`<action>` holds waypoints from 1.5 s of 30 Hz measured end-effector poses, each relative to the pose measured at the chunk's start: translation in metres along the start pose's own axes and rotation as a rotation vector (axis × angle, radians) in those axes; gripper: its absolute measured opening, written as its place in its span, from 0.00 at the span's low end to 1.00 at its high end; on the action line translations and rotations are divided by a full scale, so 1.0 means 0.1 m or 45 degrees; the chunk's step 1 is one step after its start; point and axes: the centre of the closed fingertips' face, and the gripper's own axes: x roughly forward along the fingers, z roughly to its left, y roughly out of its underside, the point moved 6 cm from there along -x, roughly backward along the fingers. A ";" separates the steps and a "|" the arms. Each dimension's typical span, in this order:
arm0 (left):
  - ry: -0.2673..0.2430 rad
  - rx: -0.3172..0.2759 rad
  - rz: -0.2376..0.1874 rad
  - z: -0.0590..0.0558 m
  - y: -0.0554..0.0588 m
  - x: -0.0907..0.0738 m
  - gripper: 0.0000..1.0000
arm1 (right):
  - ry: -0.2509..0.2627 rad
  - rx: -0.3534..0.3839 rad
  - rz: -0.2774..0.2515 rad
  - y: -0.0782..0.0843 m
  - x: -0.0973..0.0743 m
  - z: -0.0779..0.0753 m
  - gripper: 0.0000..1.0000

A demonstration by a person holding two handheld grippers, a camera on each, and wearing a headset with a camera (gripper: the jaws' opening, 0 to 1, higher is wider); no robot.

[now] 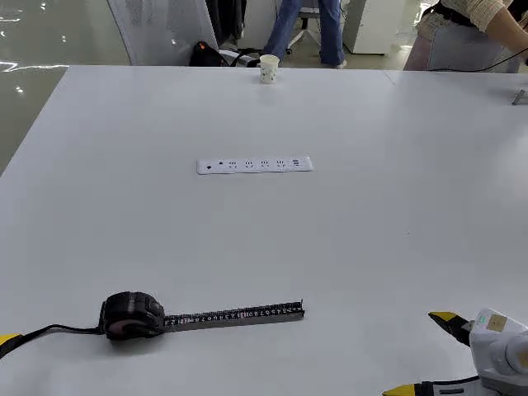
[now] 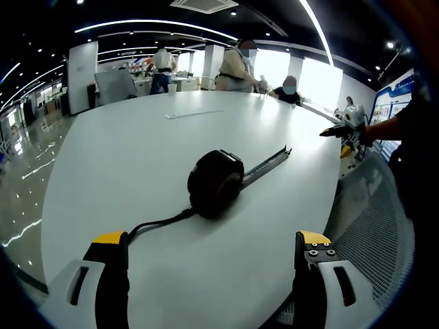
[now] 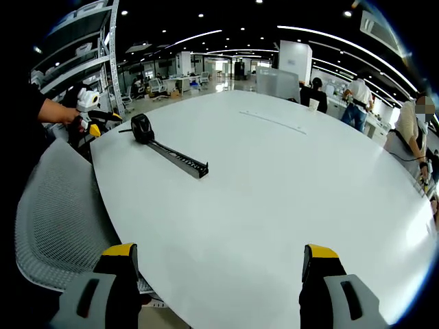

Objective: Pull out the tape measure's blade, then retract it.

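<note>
A black tape measure [image 1: 132, 315] lies on the white table [image 1: 355, 214] near the front edge, its blade [image 1: 235, 314] pulled out flat to the right. Its black strap [image 1: 58, 330] trails left toward a yellow fingertip [image 1: 7, 340] of my left gripper. In the left gripper view the case [image 2: 216, 181] sits just ahead of my left gripper [image 2: 211, 240], which is open and holds nothing. My right gripper [image 1: 422, 353] hovers open at the front right, well clear of the blade's hooked end [image 3: 201, 169]. The right gripper view has the case [image 3: 142, 128] far off to the left.
A white power strip [image 1: 255, 165] lies mid-table and a paper cup [image 1: 269, 68] stands at the far edge. People stand beyond the table. A grey mesh chair [image 3: 62, 226] sits close to the near edge.
</note>
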 end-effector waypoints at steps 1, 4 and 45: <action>0.000 0.003 -0.001 0.00 -0.01 0.00 0.99 | -0.002 0.005 -0.003 0.01 0.00 0.00 0.99; 0.001 0.003 -0.005 0.00 -0.03 0.00 0.99 | 0.010 -0.013 0.014 0.03 0.00 -0.02 0.99; 0.027 -0.044 0.036 -0.30 -0.24 0.25 0.99 | -0.122 -0.151 0.151 -0.17 0.16 0.04 0.99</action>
